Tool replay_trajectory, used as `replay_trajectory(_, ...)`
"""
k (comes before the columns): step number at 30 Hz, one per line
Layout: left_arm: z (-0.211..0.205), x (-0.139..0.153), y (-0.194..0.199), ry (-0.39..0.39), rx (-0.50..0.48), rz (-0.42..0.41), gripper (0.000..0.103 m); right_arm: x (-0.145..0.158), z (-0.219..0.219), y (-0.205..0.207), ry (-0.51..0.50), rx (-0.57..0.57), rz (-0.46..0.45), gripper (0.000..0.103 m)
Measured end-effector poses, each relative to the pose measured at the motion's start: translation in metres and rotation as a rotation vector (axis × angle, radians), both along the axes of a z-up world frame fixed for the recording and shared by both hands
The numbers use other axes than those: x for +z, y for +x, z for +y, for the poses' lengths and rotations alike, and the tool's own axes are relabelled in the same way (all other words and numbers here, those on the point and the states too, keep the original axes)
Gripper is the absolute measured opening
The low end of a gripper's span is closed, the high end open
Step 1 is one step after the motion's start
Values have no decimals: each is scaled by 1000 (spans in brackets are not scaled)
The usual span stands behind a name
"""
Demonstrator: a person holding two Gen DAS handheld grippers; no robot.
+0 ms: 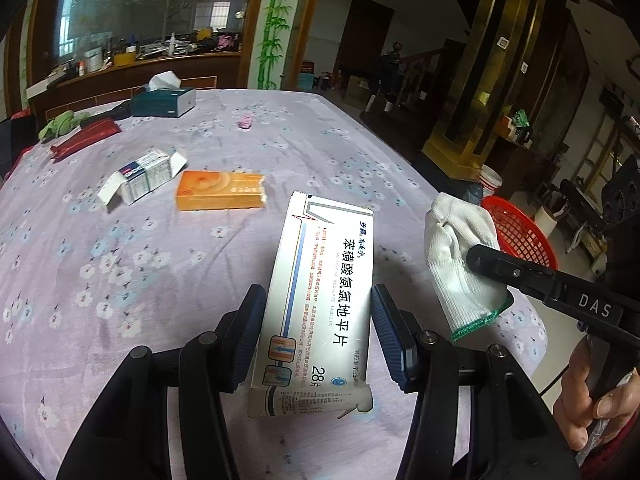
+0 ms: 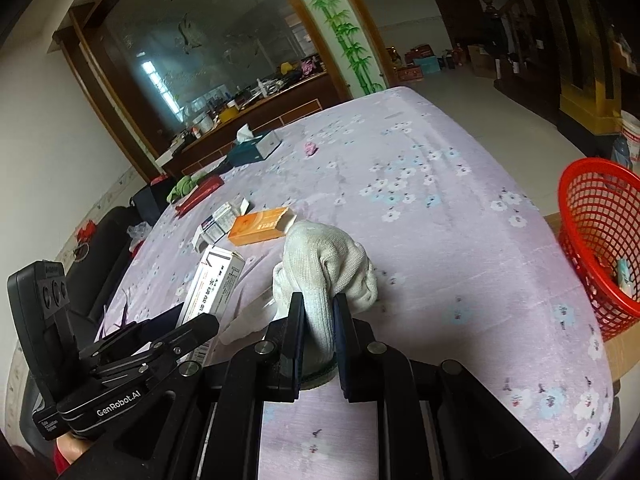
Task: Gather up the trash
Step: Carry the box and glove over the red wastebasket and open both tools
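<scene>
A white box (image 1: 320,300) is gripped lengthwise between the blue pads (image 1: 250,332) of the left gripper (image 1: 318,332); the jaws are closed on its long sides, and the box is held above the table (image 1: 120,264), tilted with its far end raised. In the right wrist view the same box (image 2: 218,280) is seen at the left, with the left gripper (image 2: 160,336) under it.

A white glove (image 2: 328,268) is clamped by the right gripper (image 2: 318,344), the jaws being pressed on it near its green cuff, with the fingers of the glove bunched forward. From the left wrist view the glove (image 1: 460,264) is seen held up beside the box, near the table's right edge, the right gripper (image 1: 492,260) reaching in from the right. A bare hand (image 1: 588,396) is wrapped around that gripper's handle.

A red basket (image 2: 592,240) stands off the table's right edge, just beyond the glove. An orange box (image 1: 220,190) and an opened pack (image 1: 144,176) lie flat on the flowered cloth, well apart from both grippers.
</scene>
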State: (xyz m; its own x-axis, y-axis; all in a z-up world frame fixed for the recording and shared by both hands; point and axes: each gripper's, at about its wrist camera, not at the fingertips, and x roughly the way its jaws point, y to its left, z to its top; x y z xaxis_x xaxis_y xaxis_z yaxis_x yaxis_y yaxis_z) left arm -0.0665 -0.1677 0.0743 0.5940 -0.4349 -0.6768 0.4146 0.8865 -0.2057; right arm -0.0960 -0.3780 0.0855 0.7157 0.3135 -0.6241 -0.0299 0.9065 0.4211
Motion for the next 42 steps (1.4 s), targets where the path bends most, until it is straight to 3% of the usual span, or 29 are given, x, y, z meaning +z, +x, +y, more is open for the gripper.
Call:
replay_trajectory(9, -53, 16, -3, -22, -126, 2, 53, 13, -70, -24, 38, -141, -43, 15)
replay_trajectory(20, -185, 26, -1, -96, -352, 69, 53, 35, -198, -66, 23, -439, -81, 15)
replay_trajectory(25, -243, 22, 8, -122, -402, 104, 53, 28, -245, -72, 16, -534, -54, 15)
replay_trajectory(32, -311, 16, 23, -154, -441, 137, 57, 13, -280, -53, -7, -582, -8, 18)
replay_trajectory(35, -319, 12, 23, -133, -439, 162, 62, 8, -285, -48, -13, -590, 11, 40)
replay_trajectory(42, -266, 14, 12, -114, -422, 130, 66, 10, -272, -64, 15, -569, -22, 41)
